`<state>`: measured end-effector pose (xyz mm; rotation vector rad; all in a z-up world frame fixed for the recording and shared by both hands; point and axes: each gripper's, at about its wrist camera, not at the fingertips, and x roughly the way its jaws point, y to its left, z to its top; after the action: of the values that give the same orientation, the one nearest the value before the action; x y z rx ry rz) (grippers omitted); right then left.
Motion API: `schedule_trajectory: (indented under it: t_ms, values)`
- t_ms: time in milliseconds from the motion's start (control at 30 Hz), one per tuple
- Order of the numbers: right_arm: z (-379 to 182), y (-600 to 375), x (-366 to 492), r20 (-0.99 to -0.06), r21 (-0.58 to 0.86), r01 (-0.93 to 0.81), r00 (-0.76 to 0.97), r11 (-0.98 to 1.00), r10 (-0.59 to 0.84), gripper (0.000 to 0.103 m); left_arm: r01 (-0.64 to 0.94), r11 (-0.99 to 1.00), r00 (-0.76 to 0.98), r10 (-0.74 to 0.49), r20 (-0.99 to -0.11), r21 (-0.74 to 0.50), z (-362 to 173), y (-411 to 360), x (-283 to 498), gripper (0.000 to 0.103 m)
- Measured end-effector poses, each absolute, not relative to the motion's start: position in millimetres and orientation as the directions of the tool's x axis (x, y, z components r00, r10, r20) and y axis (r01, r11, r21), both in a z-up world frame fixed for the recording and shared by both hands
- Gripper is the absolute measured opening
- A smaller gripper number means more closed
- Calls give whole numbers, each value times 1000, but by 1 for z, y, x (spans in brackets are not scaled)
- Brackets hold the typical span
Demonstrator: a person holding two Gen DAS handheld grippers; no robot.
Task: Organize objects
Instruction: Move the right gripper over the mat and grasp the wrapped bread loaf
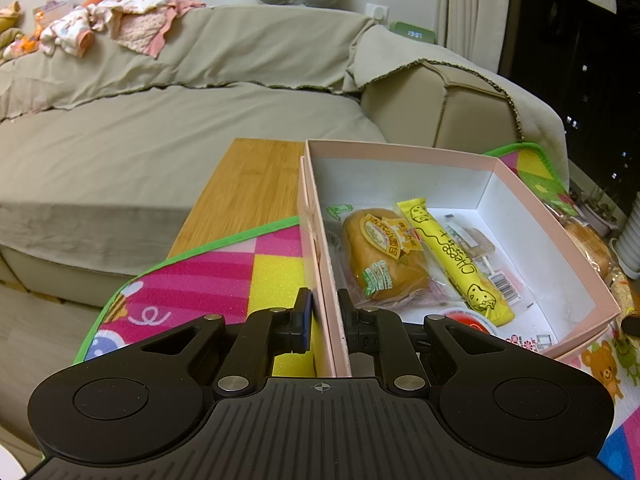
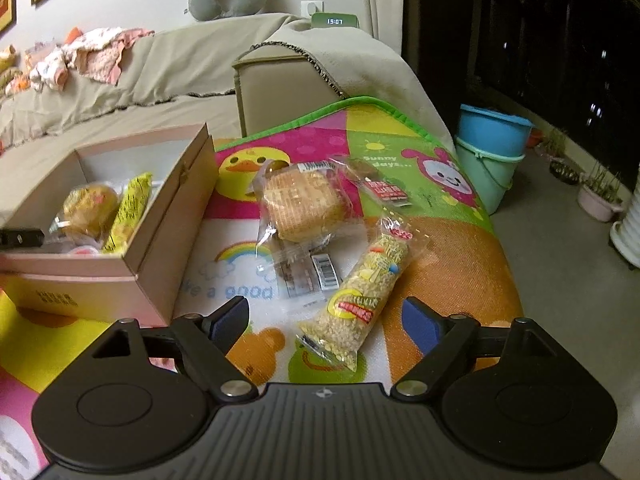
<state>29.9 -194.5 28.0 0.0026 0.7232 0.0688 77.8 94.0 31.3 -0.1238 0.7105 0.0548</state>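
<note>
A pink cardboard box stands on the colourful play mat. In it lie a wrapped round bun, a yellow cheese stick and a few smaller packets. My left gripper is shut on the box's near left wall, one finger outside and one inside. In the right wrist view the box is at the left. My right gripper stands open just above the near end of a puffed-rice bar on the mat, not touching it. Beyond it lie a wrapped square cake, a clear barcoded packet and a small red packet.
The play mat covers a wooden table in front of a beige sofa. Its right edge drops to the floor, where stacked blue and green buckets and small plant pots stand.
</note>
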Motion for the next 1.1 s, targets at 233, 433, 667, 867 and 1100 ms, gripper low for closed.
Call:
schedule_trajectory:
  t_ms: [233,433,667,867,1100]
  values:
    - [54,-215,66,-622,104,-35,777,994,93,84,-91,991,757,6,-653,-97,32,93,79,15]
    - [65,-213,134,-642,106,-58,759,993,112,84,-85,991,758,0,-652,-99,32,92,80,15]
    - [47,-179,228,-764,203,-47,618,978,188,79,-75,992,759,-13,-652,-106,32,95,82,16]
    - [18,-153,264,-840,141,14,531,990,112,87,-80,990,760,-13,-650,-114,30,97,82,16]
    - [20,-152,256,-830,76,-60,550,995,97,66,-86,989,761,-14,-649,-122,28,97,80,16]
